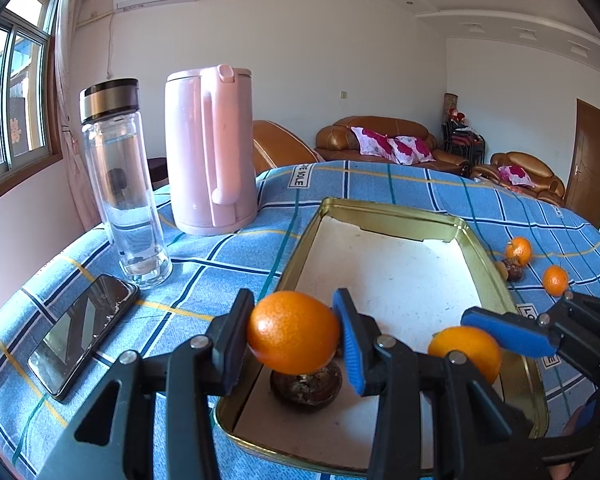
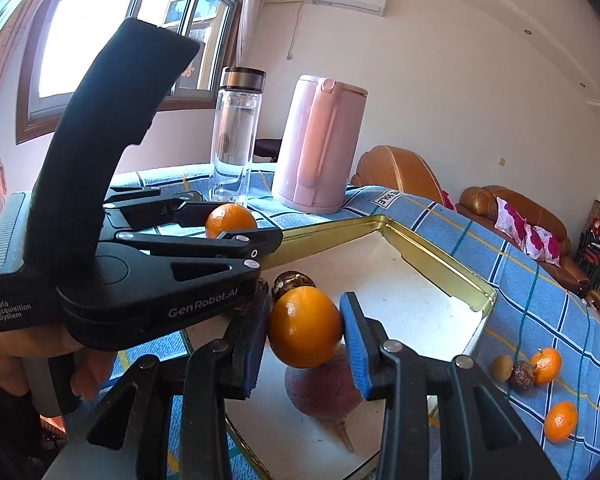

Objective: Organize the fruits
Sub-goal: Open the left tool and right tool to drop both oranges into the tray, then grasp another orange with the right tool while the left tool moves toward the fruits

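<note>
Blue plaid cloth (image 1: 228, 256), gold tray (image 1: 488, 248); left gripper (image 1: 294, 334) and right gripper (image 2: 305, 330) each clamp an orange above it.

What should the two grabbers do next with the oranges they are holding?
Probably lower both a little and open up. The left gripper pinches an orange and the right gripper pinches another orange, both held over the gold tin tray. A dark brown fruit and a reddish fruit lie right beneath, so shifting slightly toward bare tray floor first seems wise.
</note>
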Tool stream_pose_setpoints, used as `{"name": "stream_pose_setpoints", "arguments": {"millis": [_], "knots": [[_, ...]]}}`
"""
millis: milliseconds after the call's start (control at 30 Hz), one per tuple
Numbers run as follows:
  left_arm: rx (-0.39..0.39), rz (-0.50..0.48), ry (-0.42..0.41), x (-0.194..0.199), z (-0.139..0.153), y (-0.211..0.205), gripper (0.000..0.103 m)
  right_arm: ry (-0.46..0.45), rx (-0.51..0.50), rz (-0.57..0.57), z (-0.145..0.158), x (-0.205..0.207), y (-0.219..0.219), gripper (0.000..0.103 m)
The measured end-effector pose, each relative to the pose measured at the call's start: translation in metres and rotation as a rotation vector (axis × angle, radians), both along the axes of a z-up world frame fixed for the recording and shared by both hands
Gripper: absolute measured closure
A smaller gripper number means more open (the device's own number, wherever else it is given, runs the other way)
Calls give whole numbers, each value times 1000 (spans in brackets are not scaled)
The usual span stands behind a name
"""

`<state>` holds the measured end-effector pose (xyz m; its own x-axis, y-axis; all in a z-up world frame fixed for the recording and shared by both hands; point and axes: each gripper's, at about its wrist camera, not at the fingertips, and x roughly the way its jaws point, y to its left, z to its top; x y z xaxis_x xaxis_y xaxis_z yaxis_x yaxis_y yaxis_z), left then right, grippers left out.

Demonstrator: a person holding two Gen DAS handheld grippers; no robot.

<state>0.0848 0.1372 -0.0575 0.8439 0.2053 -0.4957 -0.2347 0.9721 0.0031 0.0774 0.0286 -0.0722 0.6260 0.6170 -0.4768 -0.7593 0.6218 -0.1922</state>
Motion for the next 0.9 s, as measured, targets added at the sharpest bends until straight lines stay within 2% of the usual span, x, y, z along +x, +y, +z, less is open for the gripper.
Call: {"name": "stream_pose_setpoints", "arguments": {"millis": [100, 167, 200, 333, 367, 400, 500, 833, 900], "knots": [[7, -15, 21, 2, -2, -2, 60, 28, -46, 30, -5, 0, 8, 64], [22, -11, 20, 2, -1, -5, 60, 7, -61, 21, -6, -3, 10, 64], [27, -9, 20, 2, -1, -5, 57, 4, -64, 22, -6, -4, 10, 64], [39, -2, 16, 0, -1, -7, 44, 11, -62, 16, -7, -4, 8, 42], [39, 6, 11, -1, 0, -7, 38, 7, -57, 9, -6, -4, 6, 40], [40, 9, 6, -2, 0, -7, 32, 6, -49, 3, -5, -4, 5, 39], [45, 15, -9, -6, 1, -9, 29, -1, -33, -14, -3, -3, -1, 39], [41, -30, -85, -18, 21, -29, 25, -62, -27, -86, 16, -12, -38, 39], [45, -46, -102, -19, 28, -37, 20, -86, -36, -108, 22, -14, -51, 39]]}}
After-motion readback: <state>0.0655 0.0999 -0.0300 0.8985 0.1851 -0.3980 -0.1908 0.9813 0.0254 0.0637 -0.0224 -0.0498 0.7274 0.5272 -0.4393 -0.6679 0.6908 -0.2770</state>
